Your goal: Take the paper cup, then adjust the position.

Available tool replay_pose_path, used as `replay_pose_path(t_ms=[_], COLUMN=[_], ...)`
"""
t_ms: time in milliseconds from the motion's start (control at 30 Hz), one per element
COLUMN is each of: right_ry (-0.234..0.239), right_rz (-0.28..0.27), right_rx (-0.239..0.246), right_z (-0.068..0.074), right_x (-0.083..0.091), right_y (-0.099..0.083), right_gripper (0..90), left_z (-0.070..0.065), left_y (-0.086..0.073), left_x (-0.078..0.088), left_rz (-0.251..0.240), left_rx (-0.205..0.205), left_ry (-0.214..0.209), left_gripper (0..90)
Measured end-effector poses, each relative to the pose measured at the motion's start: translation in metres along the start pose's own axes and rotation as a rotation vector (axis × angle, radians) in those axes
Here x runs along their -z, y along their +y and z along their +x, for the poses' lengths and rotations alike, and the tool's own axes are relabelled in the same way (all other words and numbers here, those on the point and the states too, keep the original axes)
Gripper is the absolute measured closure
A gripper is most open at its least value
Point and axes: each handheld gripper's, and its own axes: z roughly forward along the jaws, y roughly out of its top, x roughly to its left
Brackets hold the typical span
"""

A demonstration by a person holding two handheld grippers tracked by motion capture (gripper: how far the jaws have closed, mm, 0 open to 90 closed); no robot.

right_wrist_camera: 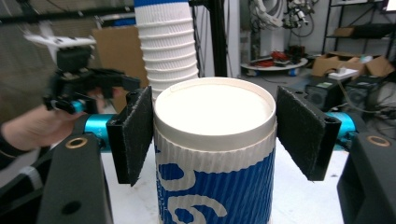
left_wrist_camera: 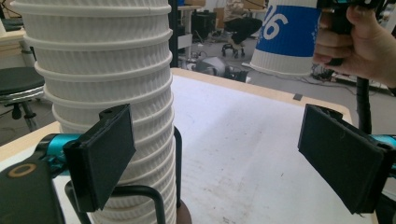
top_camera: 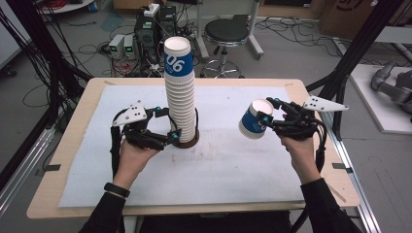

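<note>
gripping blue "06" cup (top_camera: 253, 121), right claw (top_camera: 266, 118); stack (top_camera: 180, 92) matching.

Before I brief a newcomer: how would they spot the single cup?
Start at the tall cup stack mid-table. To its right, off the mat, the right claw grips a lone paper cup. Unlike the upright stacked cups, it is tipped sideways, blue-banded.

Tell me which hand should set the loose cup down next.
Right. Its tool already clamps the blue cup above the table, while the left tool stands open beside the cup stack.
</note>
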Motion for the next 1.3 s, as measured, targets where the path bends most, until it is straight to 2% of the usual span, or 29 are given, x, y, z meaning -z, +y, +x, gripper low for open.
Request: replay_pose_path(t_ms=[133, 200, 267, 400, 633, 733, 867, 1000, 1100, 1200, 1300], right_ry=[-0.007, -0.020, -0.023, -0.046, -0.042, -0.027, -0.014, 0.004, 0.028, 0.055, 0.099], right_rz=[0.007, 0.001, -0.002, 0.002, 0.007, -0.002, 0.007, 0.017, 0.026, 0.032, 0.041], right_rx=[-0.006, 0.007, 0.007, 0.025, 0.033, 0.033, 0.048, 0.051, 0.055, 0.051, 0.039], right_z=[0.002, 0.002, 0.002, 0.002, 0.001, 0.004, 0.008, 0.009, 0.010, 0.011, 0.012], right_x=[0.006, 0.009, 0.011, 0.015, 0.019, 0.019, 0.017, 0.013, 0.010, 0.008, 0.005], right_y=[-0.001, 0.001, 0.004, 0.008, 0.011, 0.014, 0.015, 0.015, 0.014, 0.013, 0.011], right_gripper=[31.2, 31.2, 31.2, 31.2, 31.2, 31.2, 31.2, 31.2, 31.2, 31.2, 31.2], left_z=[-0.004, -0.007, -0.011, -0.012, -0.016, -0.017, -0.021, -0.024, -0.026, -0.029, -0.033], left_y=[0.003, 0.003, 0.003, 0.002, 0.003, 0.003, 0.003, 0.004, 0.004, 0.006, 0.008], left_x=[-0.003, -0.004, -0.002, -0.002, -0.009, -0.012, -0.020, -0.024, -0.026, -0.030, -0.036], left_rz=[0.003, 0.009, -0.003, -0.007, -0.002, -0.004, 0.015, 0.013, 0.009, 0.012, 0.023], left_rx=[-0.010, -0.019, -0.024, -0.007, -0.017, -0.012, -0.014, -0.006, 0.006, 0.001, -0.001], left_ry=[-0.006, -0.012, -0.015, -0.027, -0.044, -0.061, -0.085, -0.109, -0.125, -0.141, -0.167], left_gripper=[10.9, 10.9, 10.9, 10.9, 10.9, 10.9, 10.9, 10.9, 10.9, 10.9, 10.9])
